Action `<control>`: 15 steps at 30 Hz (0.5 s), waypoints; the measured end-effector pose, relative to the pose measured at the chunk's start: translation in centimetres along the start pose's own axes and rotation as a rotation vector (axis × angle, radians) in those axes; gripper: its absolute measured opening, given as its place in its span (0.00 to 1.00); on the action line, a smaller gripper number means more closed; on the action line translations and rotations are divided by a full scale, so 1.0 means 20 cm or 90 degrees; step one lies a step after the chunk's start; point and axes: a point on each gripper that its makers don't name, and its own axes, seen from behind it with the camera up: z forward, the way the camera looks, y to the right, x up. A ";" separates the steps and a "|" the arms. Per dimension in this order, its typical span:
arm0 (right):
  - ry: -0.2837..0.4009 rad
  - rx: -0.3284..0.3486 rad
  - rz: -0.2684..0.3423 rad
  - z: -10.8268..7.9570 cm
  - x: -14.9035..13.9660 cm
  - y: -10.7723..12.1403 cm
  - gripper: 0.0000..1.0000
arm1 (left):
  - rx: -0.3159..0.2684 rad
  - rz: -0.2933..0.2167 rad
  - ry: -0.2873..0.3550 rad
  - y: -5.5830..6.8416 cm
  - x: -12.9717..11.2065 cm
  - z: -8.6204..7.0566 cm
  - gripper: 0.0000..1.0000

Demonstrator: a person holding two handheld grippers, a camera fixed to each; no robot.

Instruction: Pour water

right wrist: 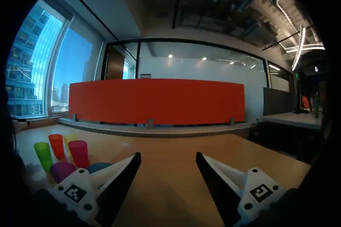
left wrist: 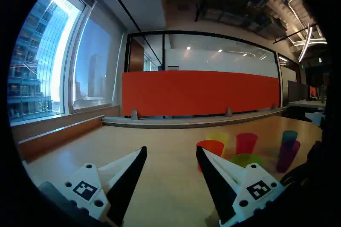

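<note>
Plainly, both tools hang over a pale wooden table (left wrist: 166, 139) that runs up to a long orange screen (left wrist: 200, 92) standing along its far edge.

In the left gripper view, the left gripper (left wrist: 170, 154) points toward the screen with its jaws spread wide and nothing between them. Six plastic cups stand upright on the table in front of the screen, below its right half. An orange cup (left wrist: 211, 146) is just behind the tip of the gripper's right finger, and a yellow cup (left wrist: 218, 136) is behind that, closer to the screen. A pink cup (left wrist: 247, 141) comes next, with a green cup (left wrist: 247, 158) in front of it, partly hidden by the finger. A teal cup (left wrist: 290, 135) and a purple cup (left wrist: 287, 155) stand past the screen's right end. What is inside the cups cannot be told. A tall window (left wrist: 47, 60) meets the screen's left end.

In the right gripper view, the right gripper (right wrist: 167, 156) also faces the screen, its jaws held apart and empty. There the cups stand below the screen's left end, beside the gripper's left finger.
</note>
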 end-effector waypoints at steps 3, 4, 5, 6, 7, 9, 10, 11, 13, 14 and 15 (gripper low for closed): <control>-0.004 0.001 0.003 0.00 -0.01 0.00 1.00 | 0.000 0.000 0.000 0.00 0.00 0.00 0.85; -0.006 0.001 0.004 0.00 -0.01 0.00 1.00 | 0.000 0.000 0.000 0.00 0.00 0.00 0.85; -0.007 0.001 0.005 0.00 -0.02 0.00 1.00 | 0.000 0.000 0.000 0.00 0.00 0.00 0.85; -0.008 0.002 0.006 0.00 -0.02 0.00 1.00 | 0.000 0.000 0.000 0.00 0.00 0.00 0.85; -0.008 0.002 0.006 0.00 -0.02 0.00 1.00 | 0.000 0.000 0.000 0.00 0.00 0.00 0.85; -0.008 0.002 0.006 0.00 -0.02 0.00 1.00 | 0.000 0.000 0.000 0.00 0.00 0.00 0.85; -0.008 0.002 0.006 0.00 -0.02 0.00 1.00 | 0.000 0.000 0.000 0.00 0.00 0.00 0.85; -0.008 0.002 0.007 0.00 -0.02 0.00 1.00 | 0.000 0.000 0.000 0.00 0.00 0.00 0.85; -0.008 0.002 0.007 0.00 -0.02 0.00 1.00 | 0.000 0.000 0.000 0.00 0.00 0.00 0.85; -0.008 0.002 0.007 0.00 -0.02 0.00 1.00 | 0.000 0.000 0.000 0.00 0.00 0.00 0.85; -0.008 0.002 0.007 0.00 -0.02 0.00 1.00 | 0.000 0.000 0.000 0.00 0.00 0.00 0.85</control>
